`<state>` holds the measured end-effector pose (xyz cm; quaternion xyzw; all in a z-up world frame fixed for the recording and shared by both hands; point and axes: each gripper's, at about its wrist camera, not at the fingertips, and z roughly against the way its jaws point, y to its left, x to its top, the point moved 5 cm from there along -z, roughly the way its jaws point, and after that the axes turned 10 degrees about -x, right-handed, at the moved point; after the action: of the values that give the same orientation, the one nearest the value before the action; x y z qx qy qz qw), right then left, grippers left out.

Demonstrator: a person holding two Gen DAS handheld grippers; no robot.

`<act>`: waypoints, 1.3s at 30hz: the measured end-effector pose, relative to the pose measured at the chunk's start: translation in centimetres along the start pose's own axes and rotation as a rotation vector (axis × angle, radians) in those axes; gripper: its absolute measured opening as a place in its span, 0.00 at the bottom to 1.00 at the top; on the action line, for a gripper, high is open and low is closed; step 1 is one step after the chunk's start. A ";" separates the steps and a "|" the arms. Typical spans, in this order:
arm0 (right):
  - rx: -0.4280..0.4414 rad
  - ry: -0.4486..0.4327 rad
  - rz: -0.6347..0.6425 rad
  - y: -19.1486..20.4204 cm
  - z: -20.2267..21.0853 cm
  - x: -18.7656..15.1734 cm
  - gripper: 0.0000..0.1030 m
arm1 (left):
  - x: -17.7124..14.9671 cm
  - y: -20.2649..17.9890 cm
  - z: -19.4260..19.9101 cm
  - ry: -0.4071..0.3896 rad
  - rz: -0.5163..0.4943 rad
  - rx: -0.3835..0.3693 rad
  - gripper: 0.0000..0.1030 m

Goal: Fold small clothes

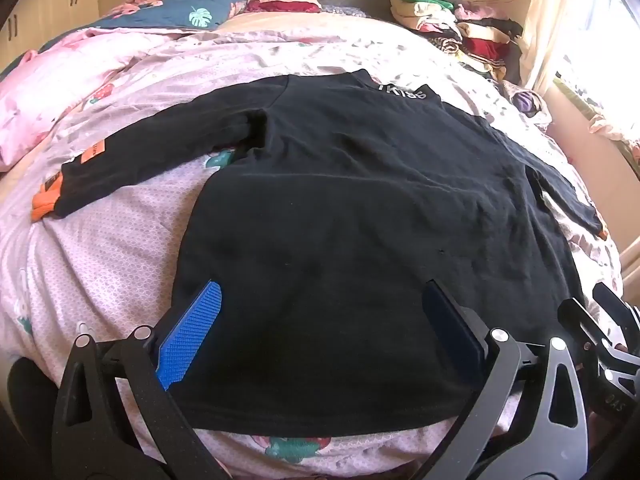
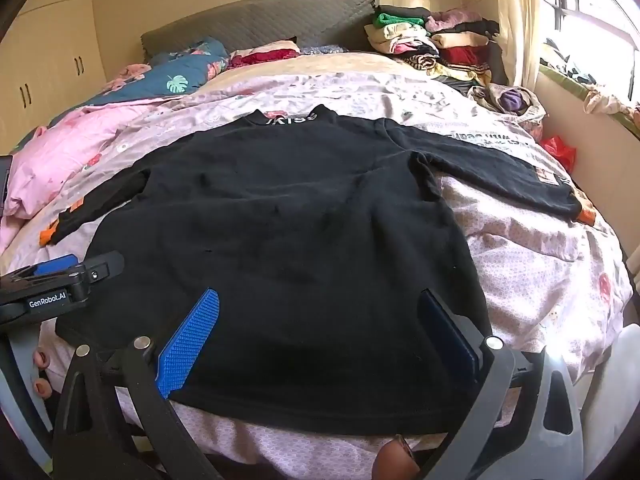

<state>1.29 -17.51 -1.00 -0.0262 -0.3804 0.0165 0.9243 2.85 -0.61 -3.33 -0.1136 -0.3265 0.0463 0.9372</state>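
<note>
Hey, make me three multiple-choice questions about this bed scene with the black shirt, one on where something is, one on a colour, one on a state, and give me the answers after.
1. Where is the pile of folded clothes?
A. At the far right of the bed, beside the headboard
B. On the floor
C. On top of the black shirt

2. What colour are the cuffs of the black shirt?
A. Green
B. Orange
C. White

3. How does the black shirt lie?
A. Folded in half
B. Rolled up
C. Spread flat with both sleeves out

Answers:
1. A, the stack sits at the far right corner next to the headboard.
2. B, orange shows at both sleeve ends.
3. C, body and both sleeves lie spread on the pink bedspread; both claws, left claw and right claw, stand open above the hem.
</note>
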 end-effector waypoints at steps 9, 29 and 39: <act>0.000 -0.002 0.000 0.0 0.0 0.0 0.96 | -0.1 0.0 0.3 -0.005 -0.003 -0.006 0.92; 0.002 -0.008 0.003 0.2 0.2 0.1 0.96 | -0.1 -0.1 0.3 -0.008 -0.003 -0.007 0.92; 0.005 -0.013 0.003 0.3 0.4 0.2 0.96 | -0.1 -0.4 0.6 -0.010 -0.005 -0.009 0.92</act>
<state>1.12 -17.21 -0.57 -0.0244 -0.3862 0.0190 0.9219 2.42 -0.92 -2.87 -0.1167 -0.3317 0.0429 0.9352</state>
